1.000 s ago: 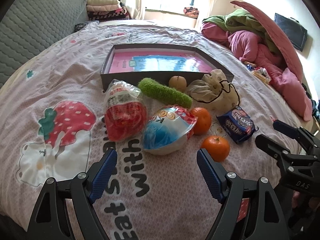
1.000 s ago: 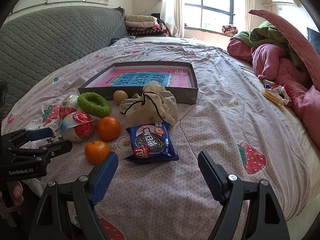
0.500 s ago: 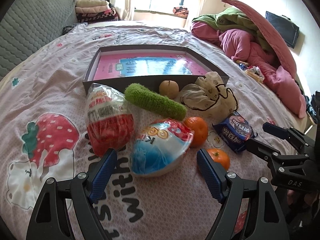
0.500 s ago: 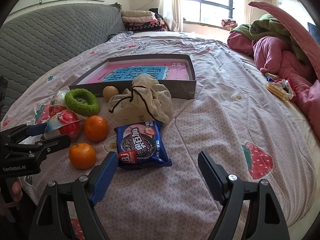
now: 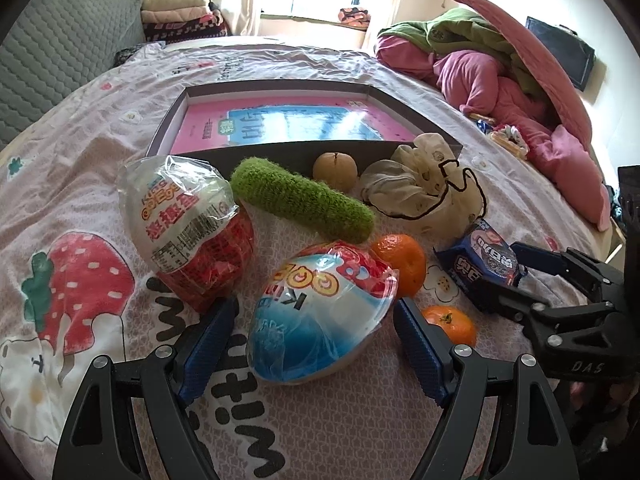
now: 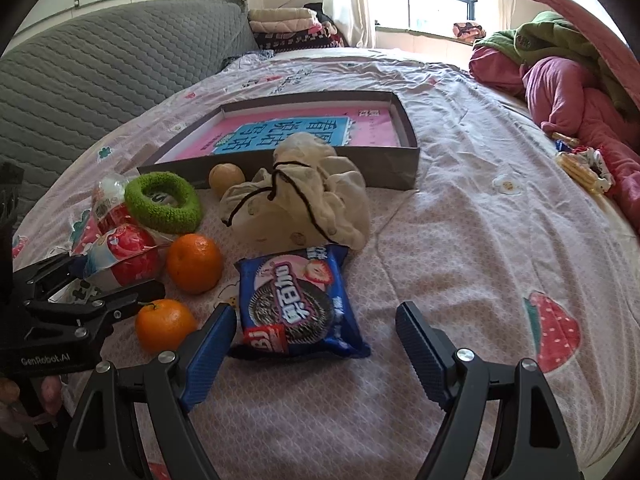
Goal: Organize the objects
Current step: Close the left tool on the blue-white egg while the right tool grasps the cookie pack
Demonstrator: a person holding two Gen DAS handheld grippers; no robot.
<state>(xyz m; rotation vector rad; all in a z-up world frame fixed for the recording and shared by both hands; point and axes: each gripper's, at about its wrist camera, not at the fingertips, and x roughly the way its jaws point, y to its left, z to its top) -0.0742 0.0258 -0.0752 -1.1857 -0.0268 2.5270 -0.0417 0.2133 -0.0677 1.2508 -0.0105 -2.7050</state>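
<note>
Between left gripper fingers: toy egg, seemingly untouched.

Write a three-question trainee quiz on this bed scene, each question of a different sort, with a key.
1. True or false: the left gripper is shut on the blue-and-red toy egg.
2. Which item lies between the right gripper's open fingers? A) green ring B) cookie packet C) drawstring pouch
3. Fill in: the number of oranges on the bedsheet is ____.

Key:
1. False. Its jaws are open, with the egg between them.
2. B, the cookie packet.
3. Two: a farther orange and a nearer orange.
</note>
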